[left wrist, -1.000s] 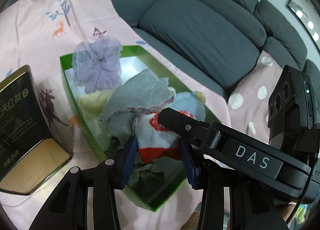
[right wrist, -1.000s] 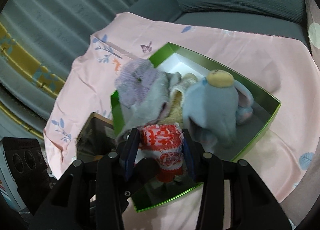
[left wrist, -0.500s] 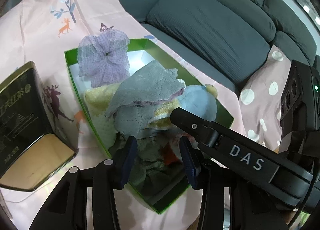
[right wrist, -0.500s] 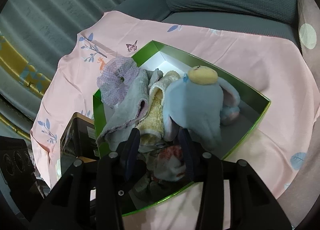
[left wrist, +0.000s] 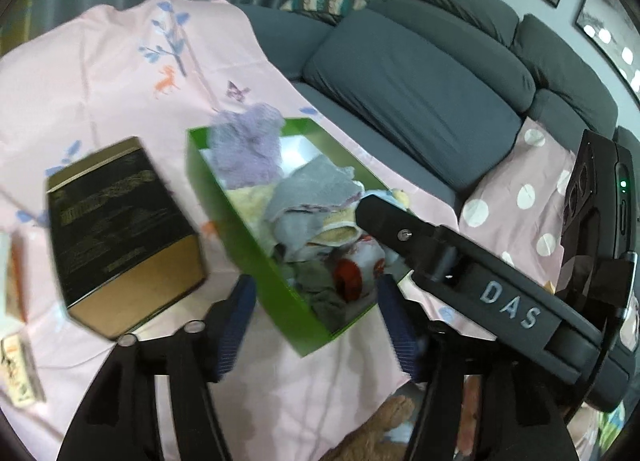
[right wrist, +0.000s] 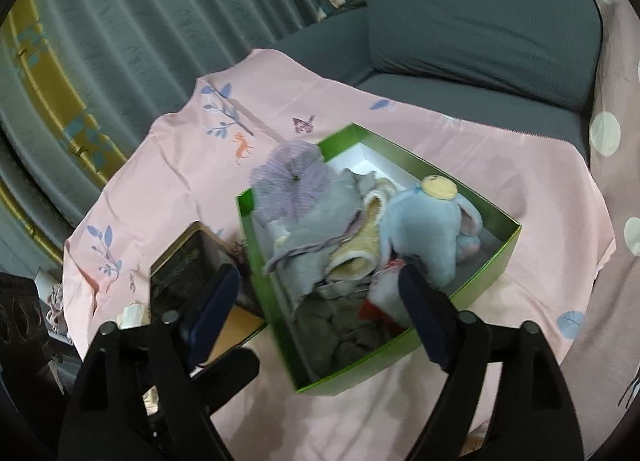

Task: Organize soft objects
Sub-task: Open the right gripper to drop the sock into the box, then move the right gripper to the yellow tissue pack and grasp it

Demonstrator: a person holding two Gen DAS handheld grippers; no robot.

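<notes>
Both grippers, left (left wrist: 314,311) & right (right wrist: 320,313), had just opened, jaws empty, pulled back; red-white sock (left wrist: 354,271) lay released in green box (right wrist: 404,345), frame center w/ other soft items.

Both jaws opened (empty); red-white toy (left wrist: 352,273) boxed

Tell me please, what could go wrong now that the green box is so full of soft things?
1. The purple scrunchie lies over the rim of the green box at the far corner, so a nudge might tip it onto the pink cloth.
2. The grey towel and yellow cloth are piled loosely and could slump.
3. The dark tin stands close to the box; a gripper reaching in again might bump it.
</notes>
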